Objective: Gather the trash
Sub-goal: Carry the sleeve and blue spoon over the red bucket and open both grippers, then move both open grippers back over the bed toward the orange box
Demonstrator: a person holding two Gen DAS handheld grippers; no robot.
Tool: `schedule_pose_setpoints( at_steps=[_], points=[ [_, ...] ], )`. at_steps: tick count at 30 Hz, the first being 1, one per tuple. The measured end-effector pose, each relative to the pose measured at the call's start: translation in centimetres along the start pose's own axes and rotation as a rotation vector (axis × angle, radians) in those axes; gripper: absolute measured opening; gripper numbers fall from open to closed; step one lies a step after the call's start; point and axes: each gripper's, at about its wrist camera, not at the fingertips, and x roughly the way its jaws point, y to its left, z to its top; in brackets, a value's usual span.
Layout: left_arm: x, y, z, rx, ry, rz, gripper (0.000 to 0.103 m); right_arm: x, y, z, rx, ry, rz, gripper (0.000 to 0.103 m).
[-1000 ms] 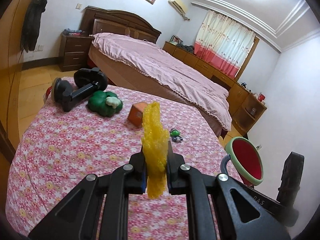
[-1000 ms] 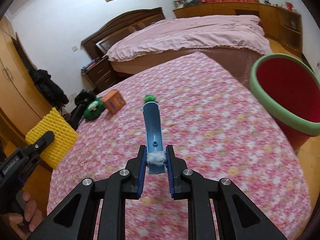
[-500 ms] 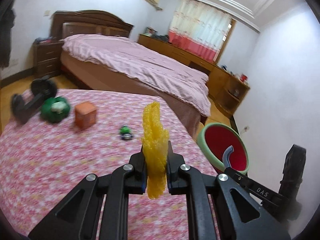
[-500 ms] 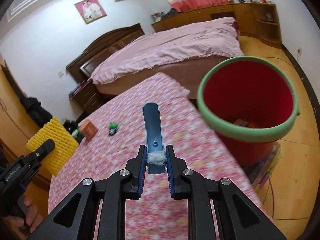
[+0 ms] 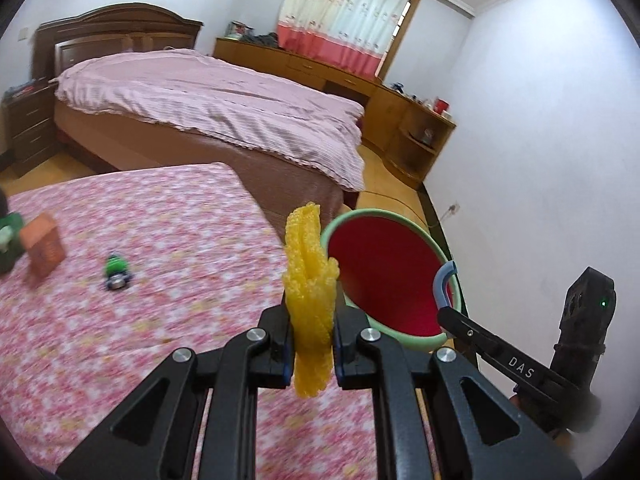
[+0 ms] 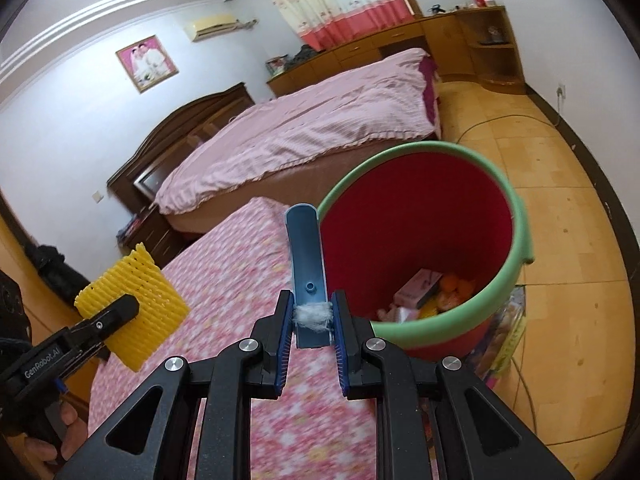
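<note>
My left gripper (image 5: 312, 350) is shut on a yellow foam net sleeve (image 5: 309, 284), held upright above the table's right edge; it also shows in the right wrist view (image 6: 136, 300). My right gripper (image 6: 312, 322) is shut on a curved blue plastic piece (image 6: 305, 256) with a white tuft at its base, its tip beside the rim of the red bin with a green rim (image 6: 516, 216). The bin (image 5: 384, 268) stands on the floor past the table edge and holds several pieces of trash (image 6: 432, 292).
The table has a pink flowered cloth (image 5: 160, 248). On it lie a small green toy (image 5: 117, 270), an orange box (image 5: 42, 240) and a green object (image 5: 8, 236) at the left edge. A bed (image 5: 224, 104) stands behind.
Both grippers have swung right, away from the table's middle toward the bin. The bin now appears closer and larger in both views. Both grips are unchanged.
</note>
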Motion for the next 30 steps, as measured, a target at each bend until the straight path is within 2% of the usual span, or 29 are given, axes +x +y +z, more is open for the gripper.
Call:
schedule_pose_setpoints(
  at_steps=[8, 16, 22, 24, 26, 30],
  points=[
    [4.3, -3.4, 1.3, 0.046, 0.046, -0.040, 0.013, 0.8, -3.6, 1.2, 0.070, -0.007, -0.027, 0.019],
    [8.9, -5.5, 0.6, 0.059, 0.122, -0.069, 0.013, 1.6, -7.1, 1.9, 0.125, -0.003, -0.059, 0.019],
    [11.6, -6.3, -0.1, 0.076, 0.173, -0.053, 0.014, 2.7, -8.2, 1.8, 0.137, 0.024, -0.078, 0.020],
    [12.1, -6.4, -0.3, 0.087, 0.185, -0.039, 0.017, 3.0, -8.5, 1.8, 0.145, 0.032, -0.078, 0.021],
    [12.5, -6.3, -0.3, 0.081, 0.195, -0.029, 0.029, 3.2, -8.8, 1.9, 0.151, 0.034, -0.070, 0.021],
    [13.1, -5.7, -0.2, 0.051, 0.204, -0.021, 0.031, 3.4, -9.1, 2.1, 0.159, 0.030, -0.072, 0.022]
  ],
)
